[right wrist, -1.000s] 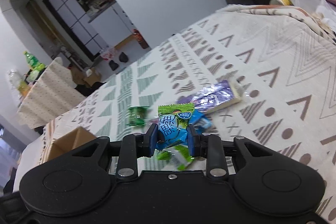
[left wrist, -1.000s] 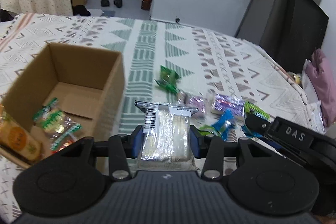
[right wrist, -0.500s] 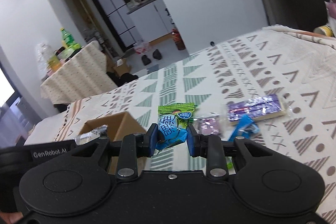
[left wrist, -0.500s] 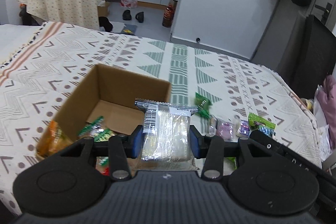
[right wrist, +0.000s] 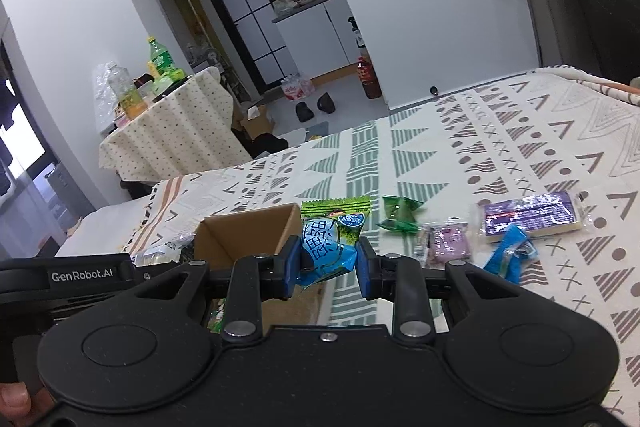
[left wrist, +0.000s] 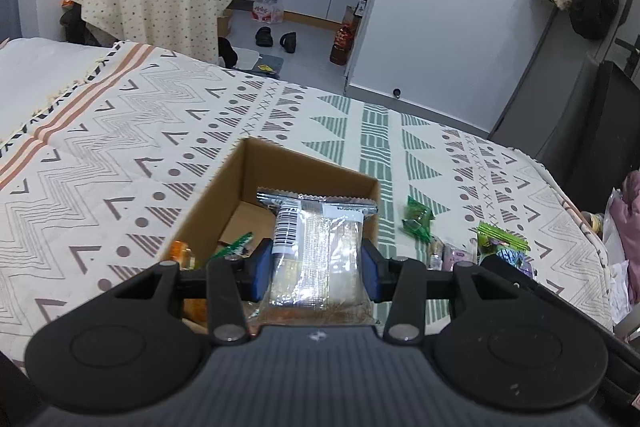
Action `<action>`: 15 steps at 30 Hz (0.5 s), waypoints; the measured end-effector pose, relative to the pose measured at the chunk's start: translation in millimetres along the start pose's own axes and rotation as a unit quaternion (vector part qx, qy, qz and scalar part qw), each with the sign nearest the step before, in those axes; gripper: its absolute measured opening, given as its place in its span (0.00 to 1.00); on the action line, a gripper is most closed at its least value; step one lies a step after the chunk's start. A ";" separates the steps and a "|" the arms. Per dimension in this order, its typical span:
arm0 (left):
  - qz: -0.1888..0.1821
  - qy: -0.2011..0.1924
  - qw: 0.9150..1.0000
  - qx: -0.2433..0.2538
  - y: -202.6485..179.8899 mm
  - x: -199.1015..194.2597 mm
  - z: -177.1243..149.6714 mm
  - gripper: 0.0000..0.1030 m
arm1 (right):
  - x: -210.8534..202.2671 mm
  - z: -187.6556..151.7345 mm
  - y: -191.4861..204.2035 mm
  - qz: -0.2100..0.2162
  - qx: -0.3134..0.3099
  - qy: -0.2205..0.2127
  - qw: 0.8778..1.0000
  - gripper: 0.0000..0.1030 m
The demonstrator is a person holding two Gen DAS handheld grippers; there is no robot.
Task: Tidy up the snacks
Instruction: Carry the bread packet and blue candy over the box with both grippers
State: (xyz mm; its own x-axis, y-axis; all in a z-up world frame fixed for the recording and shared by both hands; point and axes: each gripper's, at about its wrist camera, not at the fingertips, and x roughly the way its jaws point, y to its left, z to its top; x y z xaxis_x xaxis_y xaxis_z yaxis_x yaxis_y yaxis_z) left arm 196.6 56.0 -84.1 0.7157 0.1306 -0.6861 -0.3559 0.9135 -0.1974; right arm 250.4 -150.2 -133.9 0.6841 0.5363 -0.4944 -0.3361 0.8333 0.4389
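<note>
Left gripper (left wrist: 316,269): blue fingers (left wrist: 258,269) clamped on a clear-wrapped silver packet (left wrist: 316,247), held above the open cardboard box (left wrist: 224,195), which already contains snacks. Right gripper (right wrist: 327,263): fingers (right wrist: 291,261) closed on a blue-and-green snack bag (right wrist: 330,247), just beside the box's right wall. Loose on the patterned bedspread (right wrist: 520,147) to the right: a green candy (right wrist: 400,213), a purple sweet (right wrist: 448,243), a purple bar (right wrist: 532,217), a blue wrapper (right wrist: 510,255)

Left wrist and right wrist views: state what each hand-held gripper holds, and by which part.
Left hand-held gripper: clear plastic cracker packet, clamped across its lower sides. Right hand-held gripper: blue and green snack packet, pinched by its lower half.
</note>
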 end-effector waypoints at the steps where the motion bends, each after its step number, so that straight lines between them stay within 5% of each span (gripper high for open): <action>1: 0.000 -0.001 1.000 -0.001 3.3 -1.1 0.9 0.43 | 1.2 -0.3 2.0 0.001 -0.002 0.000 1.000 0.28; 15: -0.008 0.034 0.999 -0.032 47.5 13.7 4.6 0.46 | 16.5 -11.1 35.5 0.015 -0.028 0.021 0.999 0.28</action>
State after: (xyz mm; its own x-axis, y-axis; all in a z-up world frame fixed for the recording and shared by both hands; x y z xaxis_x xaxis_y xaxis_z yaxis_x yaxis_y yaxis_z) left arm 192.3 102.9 -99.6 0.6804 0.0884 -0.7275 -0.3841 0.8884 -0.2513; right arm 242.5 -110.3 -134.8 0.6455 0.5660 -0.5129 -0.3930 0.8219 0.4123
